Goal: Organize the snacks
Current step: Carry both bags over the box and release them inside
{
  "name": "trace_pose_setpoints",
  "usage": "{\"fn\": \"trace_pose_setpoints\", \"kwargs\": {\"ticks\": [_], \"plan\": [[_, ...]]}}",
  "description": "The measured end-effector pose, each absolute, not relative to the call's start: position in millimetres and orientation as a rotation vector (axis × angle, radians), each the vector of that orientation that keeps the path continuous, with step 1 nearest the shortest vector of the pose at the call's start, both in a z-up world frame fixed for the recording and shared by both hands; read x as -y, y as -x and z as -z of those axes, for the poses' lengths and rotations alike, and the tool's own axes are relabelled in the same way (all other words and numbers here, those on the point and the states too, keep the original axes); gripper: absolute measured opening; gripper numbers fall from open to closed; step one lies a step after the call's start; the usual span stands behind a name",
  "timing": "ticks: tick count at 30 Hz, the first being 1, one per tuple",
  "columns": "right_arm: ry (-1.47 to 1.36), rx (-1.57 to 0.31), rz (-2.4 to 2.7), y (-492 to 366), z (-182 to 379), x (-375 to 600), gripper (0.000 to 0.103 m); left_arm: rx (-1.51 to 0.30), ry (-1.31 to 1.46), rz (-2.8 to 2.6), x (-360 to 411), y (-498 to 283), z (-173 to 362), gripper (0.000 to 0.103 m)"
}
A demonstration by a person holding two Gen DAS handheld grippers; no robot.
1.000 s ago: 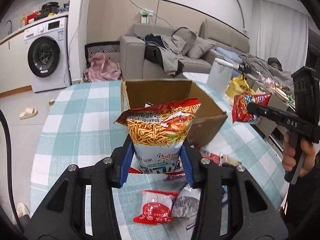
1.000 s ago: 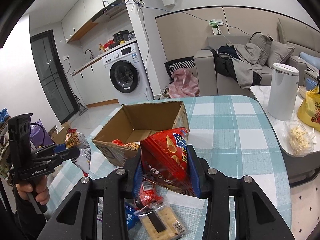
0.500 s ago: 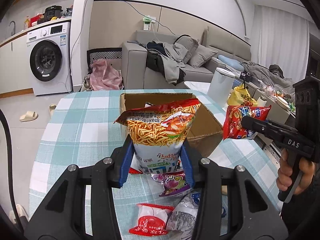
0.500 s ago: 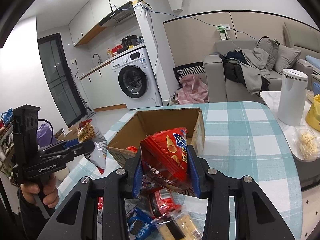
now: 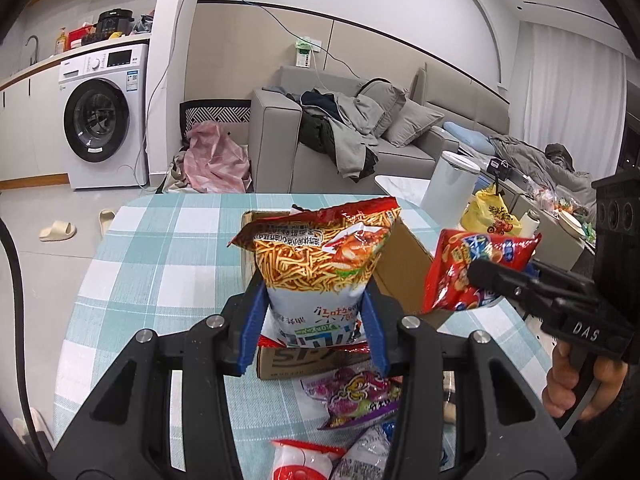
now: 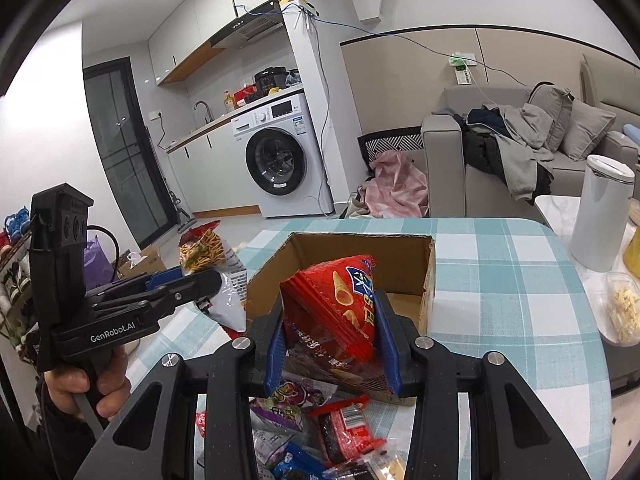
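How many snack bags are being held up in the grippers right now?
2. The noodle-snack bag sits clamped in the left gripper; the red cone-snack bag in the right gripper, both near the cardboard box.

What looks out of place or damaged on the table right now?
Nothing looks spilled or torn. The left gripper and right gripper each hold a sealed bag, the noodle snack bag upside down. Loose packets still litter the tablecloth before the cardboard box.

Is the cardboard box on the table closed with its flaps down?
No, the box stands open at the top on the table, and the right wrist view looks straight into its brown inside.
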State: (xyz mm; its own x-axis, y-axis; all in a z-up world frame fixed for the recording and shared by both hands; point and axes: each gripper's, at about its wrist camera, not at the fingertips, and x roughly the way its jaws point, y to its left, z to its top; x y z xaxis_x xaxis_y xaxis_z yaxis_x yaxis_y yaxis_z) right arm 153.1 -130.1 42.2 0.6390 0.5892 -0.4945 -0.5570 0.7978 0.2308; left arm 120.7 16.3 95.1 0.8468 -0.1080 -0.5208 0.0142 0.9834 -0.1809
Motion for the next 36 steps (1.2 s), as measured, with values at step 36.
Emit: {"fn": "trace_pose_setpoints", "kwargs": {"ticks": [36], "plan": [[-0.069, -0.658, -0.641, -203, -19, 111, 0.038, -0.622, 0.053, 0.056, 18, -192, -53, 0.041]]}}
